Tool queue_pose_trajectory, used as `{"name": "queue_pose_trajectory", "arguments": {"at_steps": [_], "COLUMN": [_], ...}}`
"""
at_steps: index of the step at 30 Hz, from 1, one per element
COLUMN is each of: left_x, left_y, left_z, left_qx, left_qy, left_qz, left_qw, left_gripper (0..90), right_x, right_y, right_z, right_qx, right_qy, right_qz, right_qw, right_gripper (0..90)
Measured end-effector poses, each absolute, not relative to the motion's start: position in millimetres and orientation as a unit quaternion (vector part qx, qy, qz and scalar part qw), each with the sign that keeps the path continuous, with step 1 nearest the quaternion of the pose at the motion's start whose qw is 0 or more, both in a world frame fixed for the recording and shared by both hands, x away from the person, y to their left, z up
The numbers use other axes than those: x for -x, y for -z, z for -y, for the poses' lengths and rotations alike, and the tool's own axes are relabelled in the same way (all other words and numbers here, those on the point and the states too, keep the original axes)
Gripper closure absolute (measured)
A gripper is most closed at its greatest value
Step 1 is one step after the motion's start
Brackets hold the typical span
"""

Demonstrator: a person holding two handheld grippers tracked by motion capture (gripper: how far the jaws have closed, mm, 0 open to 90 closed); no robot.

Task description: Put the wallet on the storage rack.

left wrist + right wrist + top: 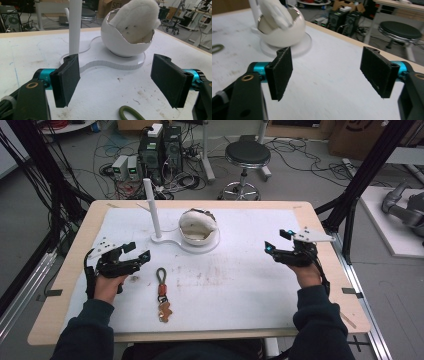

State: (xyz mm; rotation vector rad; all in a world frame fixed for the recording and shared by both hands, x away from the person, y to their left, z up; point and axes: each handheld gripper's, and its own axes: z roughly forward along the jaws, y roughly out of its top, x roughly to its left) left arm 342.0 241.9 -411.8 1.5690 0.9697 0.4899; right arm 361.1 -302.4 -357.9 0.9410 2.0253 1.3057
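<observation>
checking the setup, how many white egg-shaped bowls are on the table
1: the egg-shaped bowl sits on the flat white stand at the table's far middle, beside the upright white post, with a white plush thing inside.

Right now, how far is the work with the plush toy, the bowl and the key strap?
Done, it seems: the plush toy sits in the egg-shaped bowl on the white stand. In hand: nothing; the left gripper and the right gripper are both open and empty. Left, probably: the key strap lies untouched on the table, perhaps meant for the post.
</observation>
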Motion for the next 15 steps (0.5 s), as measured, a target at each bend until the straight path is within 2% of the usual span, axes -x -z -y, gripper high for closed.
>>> {"name": "queue_pose_trajectory", "arguments": {"at_steps": [3, 7, 15], "left_x": [-341.9, -342.4, -343.4], "left_y": [412.0, 410.8, 411.9], "left_z": [-239.5, -235.5, -226.8], "left_qx": [-0.671, -0.665, -0.677], "left_qy": [-0.21, -0.213, -0.205], "left_qz": [-0.414, -0.412, -0.401], "left_qw": [0.578, 0.586, 0.583], "left_gripper": [22.6, 17.5, 17.5], "right_x": [-349.1, -339.9, -335.9], "right_y": [366.1, 378.1, 380.8], "right_z": [320.2, 336.9, 348.9], "right_qx": [-0.365, -0.395, -0.411], "right_qy": [-0.476, -0.47, -0.472], "right_qz": [-0.748, -0.732, -0.722], "right_qw": [0.285, 0.295, 0.296], "right_gripper": [23.6, 21.7, 21.7]}}
